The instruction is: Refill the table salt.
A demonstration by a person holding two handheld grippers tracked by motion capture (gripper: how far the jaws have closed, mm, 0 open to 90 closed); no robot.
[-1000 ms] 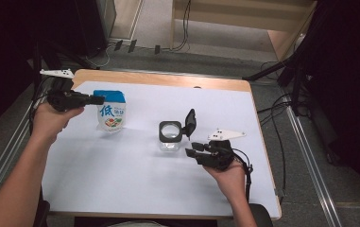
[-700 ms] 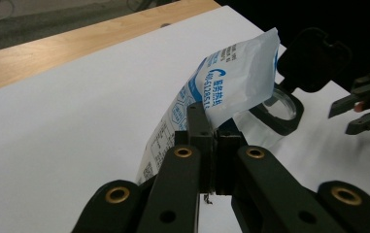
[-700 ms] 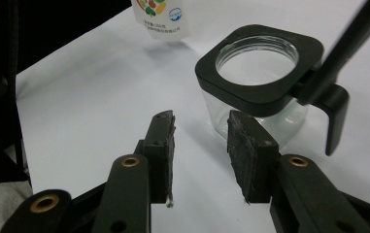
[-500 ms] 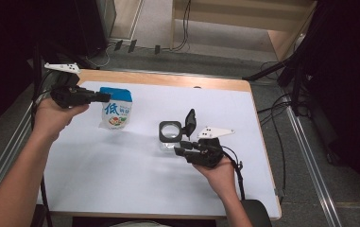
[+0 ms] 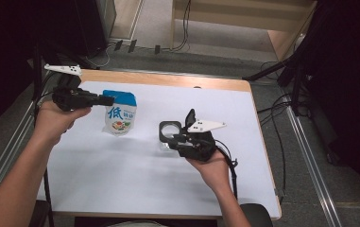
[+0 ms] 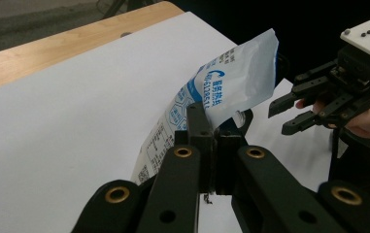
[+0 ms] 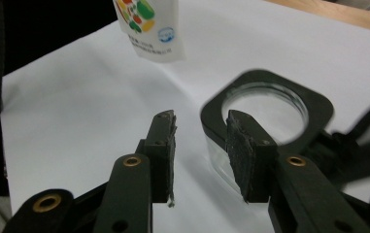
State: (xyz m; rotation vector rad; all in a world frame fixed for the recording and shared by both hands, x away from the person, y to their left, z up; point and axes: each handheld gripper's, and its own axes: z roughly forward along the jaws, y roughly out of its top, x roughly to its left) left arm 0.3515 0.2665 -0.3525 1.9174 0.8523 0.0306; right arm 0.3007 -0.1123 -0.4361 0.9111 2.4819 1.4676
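Observation:
A white pouch (image 5: 120, 113) with a blue top and a printed food picture hangs tilted above the table, and my left gripper (image 5: 107, 100) is shut on its top edge. In the left gripper view the jaws (image 6: 211, 131) pinch the pouch (image 6: 221, 90) near its corner. A clear glass jar (image 5: 170, 130) with a black square collar and a flipped-up lid stands mid-table. My right gripper (image 5: 175, 140) is just right of it, open. In the right gripper view nothing lies between its jaws (image 7: 201, 131); the jar (image 7: 265, 111) sits behind the right jaw and the pouch (image 7: 148, 24) hangs farther off.
The white table top (image 5: 121, 179) has a wooden far edge (image 5: 168, 79). Cables and dark equipment lie on the floor beyond it. In the left gripper view the right gripper (image 6: 282, 116) shows at the right, held by a hand.
My left gripper has lifted the pouch a little and carried it slightly to the right. My right gripper has moved left, up to the jar. The jar has stayed in place.

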